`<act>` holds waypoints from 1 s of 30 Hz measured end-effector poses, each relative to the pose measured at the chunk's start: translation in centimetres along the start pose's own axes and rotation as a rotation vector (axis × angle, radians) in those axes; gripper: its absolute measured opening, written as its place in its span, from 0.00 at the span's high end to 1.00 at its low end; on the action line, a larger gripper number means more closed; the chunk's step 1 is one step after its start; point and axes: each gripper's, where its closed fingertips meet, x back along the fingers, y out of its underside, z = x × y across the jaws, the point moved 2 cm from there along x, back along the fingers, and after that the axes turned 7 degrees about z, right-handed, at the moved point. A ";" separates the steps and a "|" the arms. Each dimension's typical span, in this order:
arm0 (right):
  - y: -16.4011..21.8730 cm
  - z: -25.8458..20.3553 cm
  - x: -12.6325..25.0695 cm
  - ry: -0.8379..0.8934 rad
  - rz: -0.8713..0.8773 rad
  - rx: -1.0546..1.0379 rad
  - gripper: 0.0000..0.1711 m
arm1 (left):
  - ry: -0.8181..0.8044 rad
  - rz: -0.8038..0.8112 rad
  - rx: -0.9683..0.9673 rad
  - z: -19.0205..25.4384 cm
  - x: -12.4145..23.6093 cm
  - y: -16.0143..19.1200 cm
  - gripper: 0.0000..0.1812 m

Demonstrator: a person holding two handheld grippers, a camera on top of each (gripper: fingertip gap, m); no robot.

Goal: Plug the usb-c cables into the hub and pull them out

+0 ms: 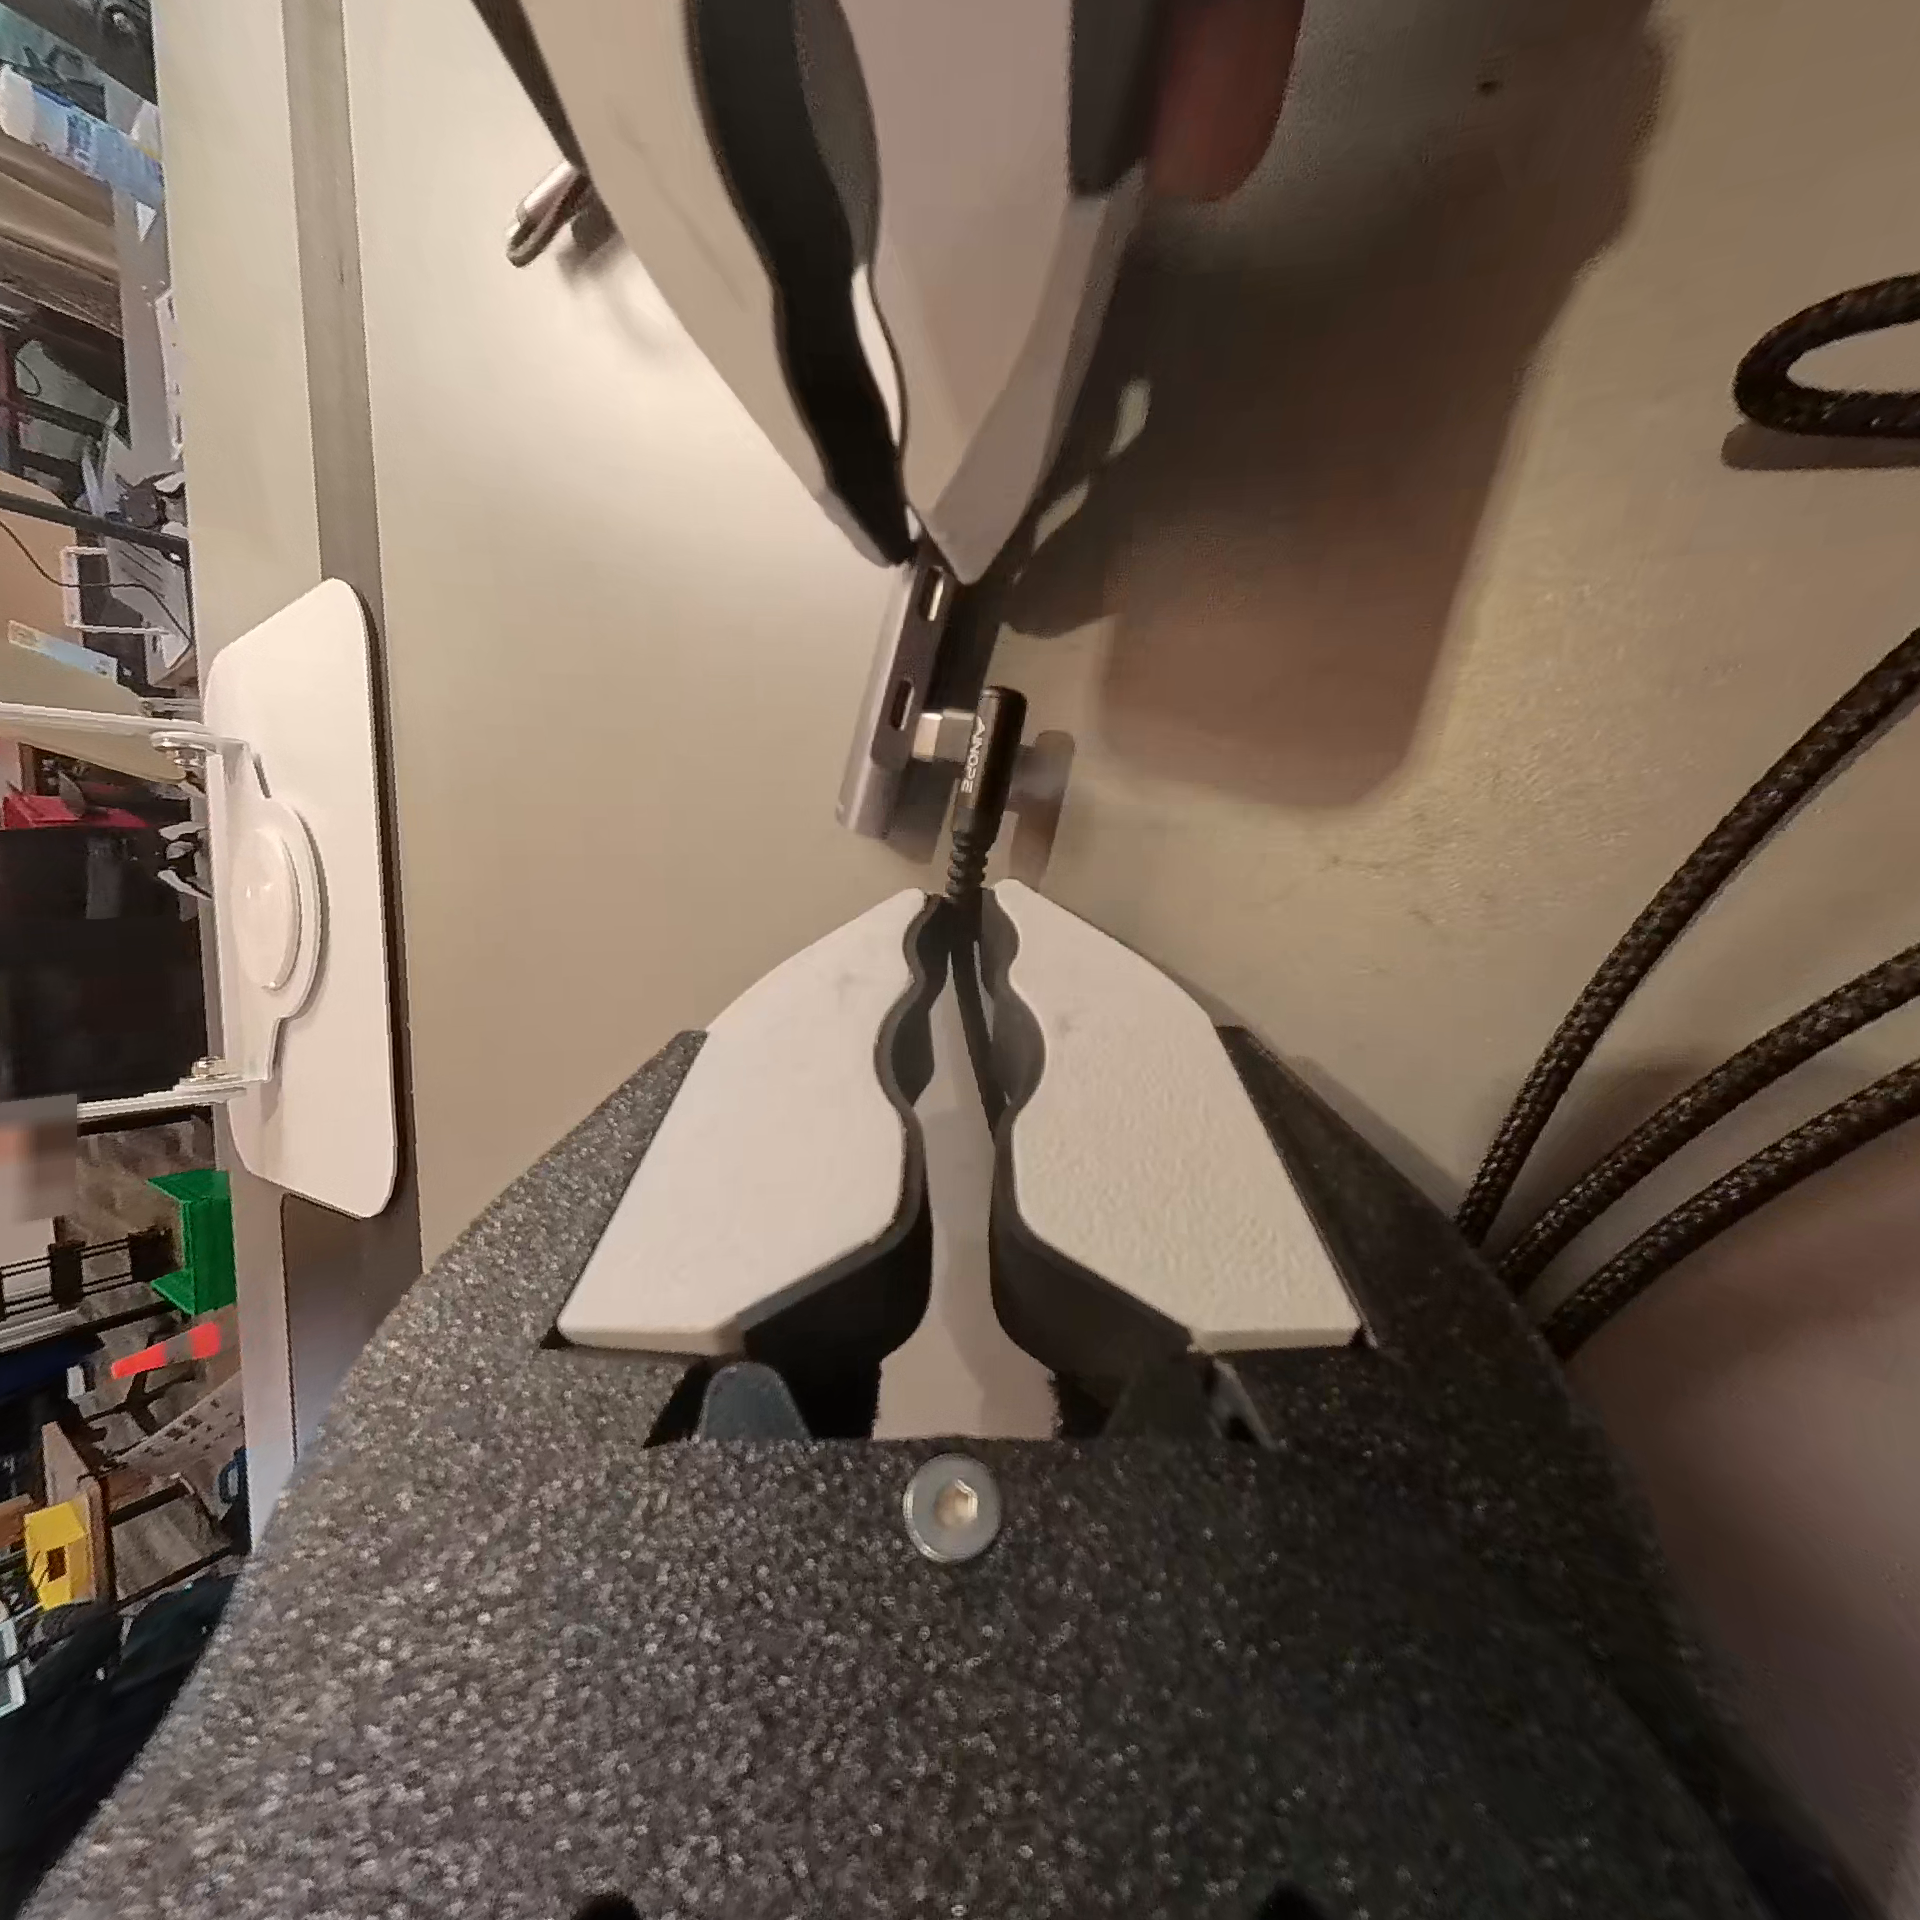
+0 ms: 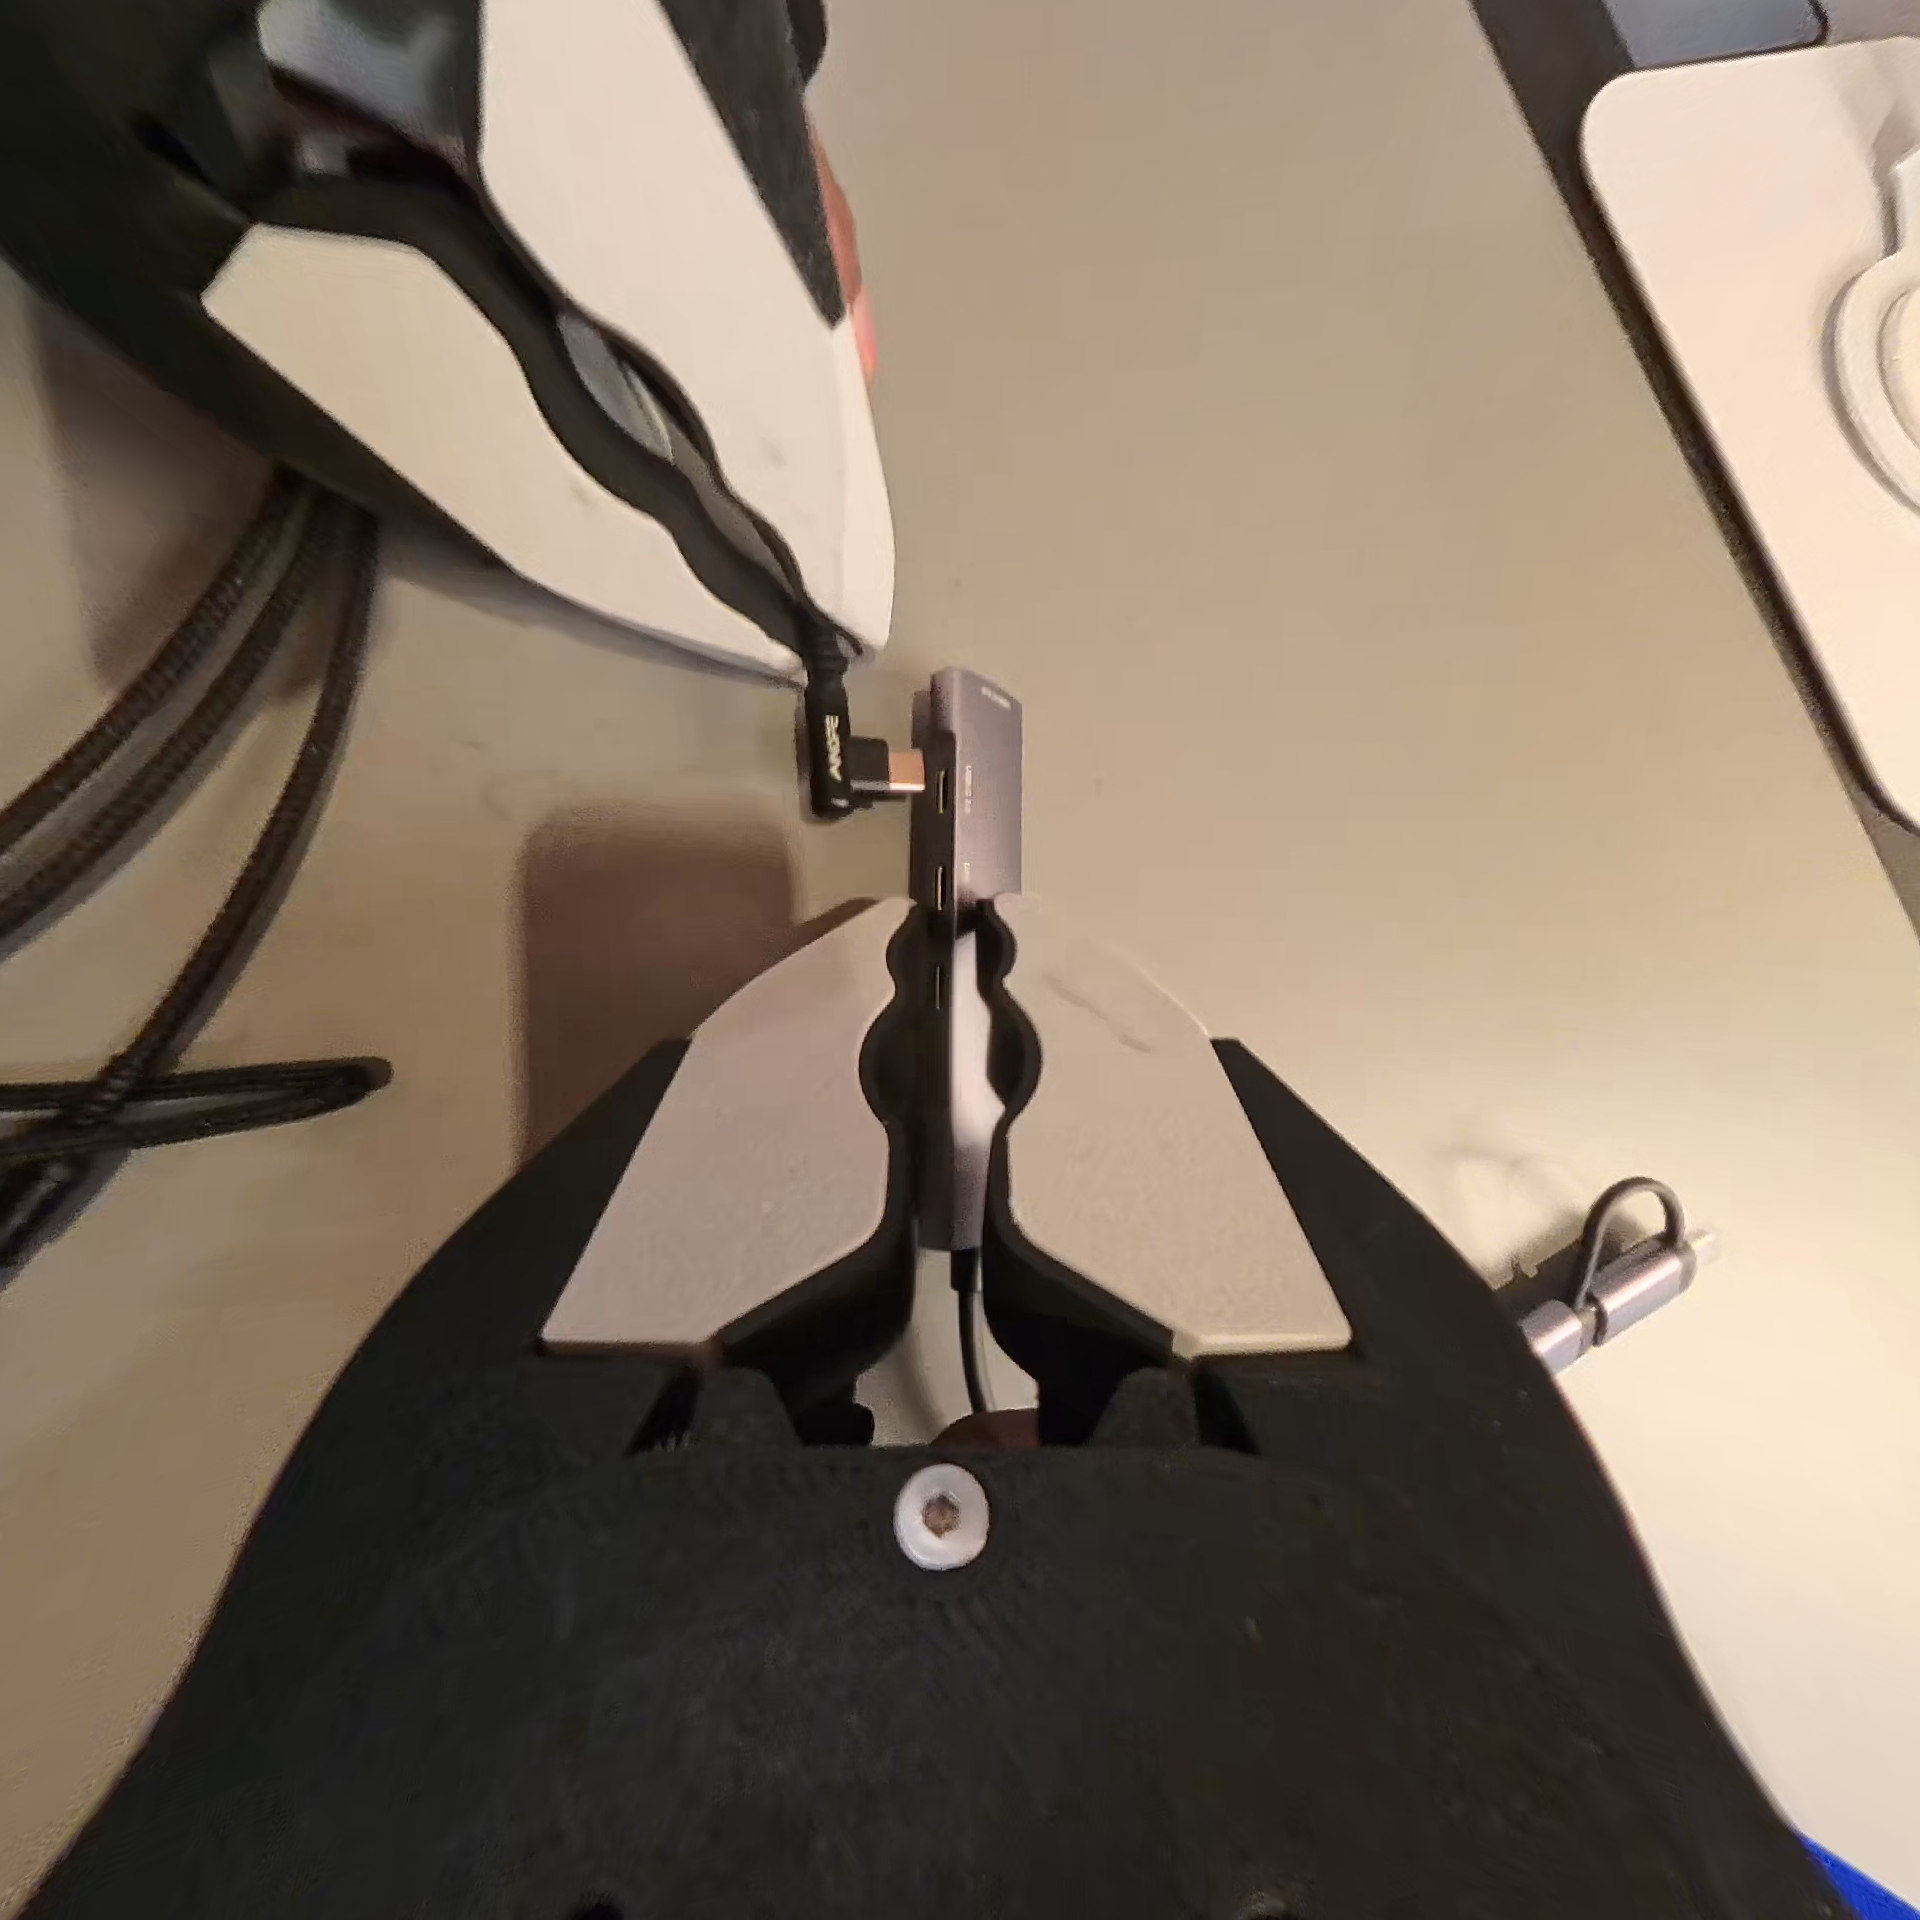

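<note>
I have my left gripper (image 1: 961, 896) clamped on the thin black usb-c cable (image 1: 975, 1023) right behind its right-angle plug (image 1: 977, 764), and my right gripper (image 2: 951, 914) pinched shut across the near end of the slim grey hub (image 2: 971, 800), which I hold on edge above the pale table (image 2: 1299, 623). In the right wrist view the plug's metal tip (image 2: 904, 774) sits just left of the hub's far port (image 2: 941, 793), apart from it or barely at its mouth; I cannot tell whether it has entered at all. I judge the hub light, rigid and smooth-sided, so it could twist in the jaws if I push off-axis; gripping its flat faces as I do now seems right. The cable is soft and will flex where I hold it, so the stiff plug body would be the better place to take hold for a firm, straight push. The tip looks small and easy to bend if misaligned. Loose braided cables (image 2: 187, 727) lie on the left, and a grey adapter plug (image 2: 1600, 1299) rests on the near right.
</note>
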 end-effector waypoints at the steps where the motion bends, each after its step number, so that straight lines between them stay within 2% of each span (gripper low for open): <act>1: 0.1 0.0 -0.1 0.003 -0.002 0.015 0.95 | 0.000 0.001 0.001 0.0 0.0 0.0 0.96; 4: -0.1 -0.2 -0.1 -0.012 0.009 0.017 0.96 | 0.004 0.004 0.004 0.0 0.1 0.0 0.96; 5: -0.2 -0.4 0.0 -0.025 0.018 0.028 1.00 | 0.005 0.003 0.003 0.1 0.1 0.0 0.96; 10: -0.4 -0.8 0.1 -0.043 0.039 0.056 1.00 | 0.004 -0.003 -0.007 0.1 0.1 0.0 0.96; 13: -0.8 -0.7 0.1 -0.033 0.074 0.055 0.91 | -0.003 -0.003 -0.017 0.1 0.0 -0.1 0.96; 18: -1.3 -1.8 -0.6 -0.059 0.105 0.109 0.85 | -0.009 0.008 -0.026 0.1 -0.1 -0.3 0.96; 30: -1.2 -1.4 -1.2 -0.015 0.061 0.068 0.90 | -0.045 0.031 -0.018 -0.4 -0.1 -0.1 0.96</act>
